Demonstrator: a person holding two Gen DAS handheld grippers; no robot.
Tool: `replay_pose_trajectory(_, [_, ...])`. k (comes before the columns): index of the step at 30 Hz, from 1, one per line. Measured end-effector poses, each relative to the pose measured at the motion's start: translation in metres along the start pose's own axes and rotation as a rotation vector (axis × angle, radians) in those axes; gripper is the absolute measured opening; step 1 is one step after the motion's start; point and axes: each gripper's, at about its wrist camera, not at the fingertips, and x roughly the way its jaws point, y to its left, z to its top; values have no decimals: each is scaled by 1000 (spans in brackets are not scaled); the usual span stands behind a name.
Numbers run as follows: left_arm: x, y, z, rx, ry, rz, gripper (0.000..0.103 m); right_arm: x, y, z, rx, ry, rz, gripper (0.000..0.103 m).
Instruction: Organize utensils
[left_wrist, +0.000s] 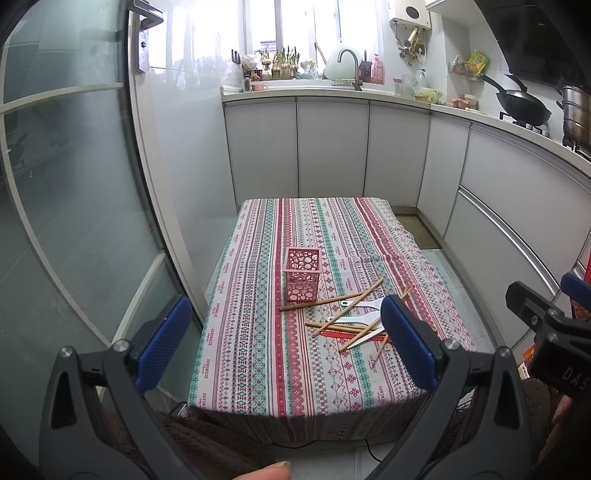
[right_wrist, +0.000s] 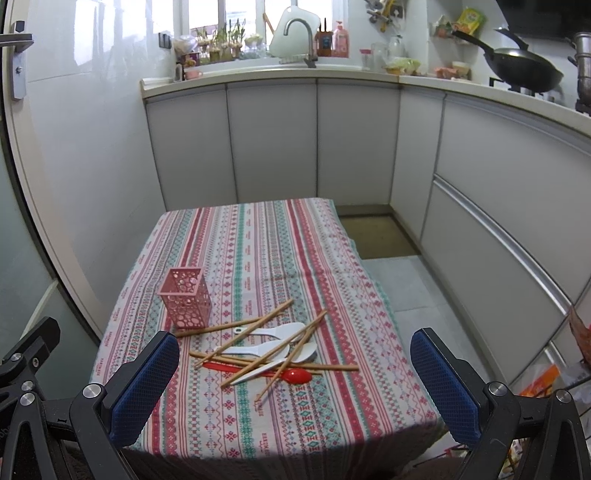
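A pink perforated utensil holder (left_wrist: 301, 274) (right_wrist: 185, 303) stands upright and empty on the striped tablecloth (left_wrist: 258, 350) (right_wrist: 258, 251). To its right lies a loose pile: several wooden chopsticks (left_wrist: 332, 298) (right_wrist: 280, 354), white plastic spoons (left_wrist: 364, 316) (right_wrist: 280, 329) and a red spoon (right_wrist: 295, 376). My left gripper (left_wrist: 284, 343) hangs open in front of the table's near edge, nothing between its blue pads. My right gripper (right_wrist: 293, 384) is also open and empty, held above the near edge just before the pile. The right gripper's body shows at the right edge of the left wrist view.
White kitchen cabinets (left_wrist: 332, 147) (right_wrist: 277, 144) curve behind and to the right of the table. A sink tap (right_wrist: 301, 37), a wok (right_wrist: 517, 66) and pots sit on the counter. A glass door (left_wrist: 66, 203) stands to the left. Tiled floor (right_wrist: 406, 284) runs along the table's right.
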Motion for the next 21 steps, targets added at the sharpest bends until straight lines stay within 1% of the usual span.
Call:
replay_pose_trajectory(8, [22,-3,7,25,9,8,102,19,-6,5,-8,24,1,103])
replay_pose_trajectory(12, [45,-2,12,14,25,-43,102,36,-11,11,-20,46,-12,103])
replay_pose_trajectory(16, [71,-5,16,31,36,-69,102,61,-21,18,-31,72,-48,103])
replay_pose_trajectory(17, [79,-6,18,35,50,-71,102,69,-25,20,-26,82,-47,103])
replay_pose_trajectory(19, [100,-9,22,52,105,-96,102,90,-36,26,-22,119,-52,103])
replay_pose_trajectory(20, [109,-11,24,67,142,-111,102,96,-41,28,-20,132,-58,103])
replay_pose_trajectory(21, [124,-16,26,85,201,-146,102,107,-47,31,-17,143,-56,103])
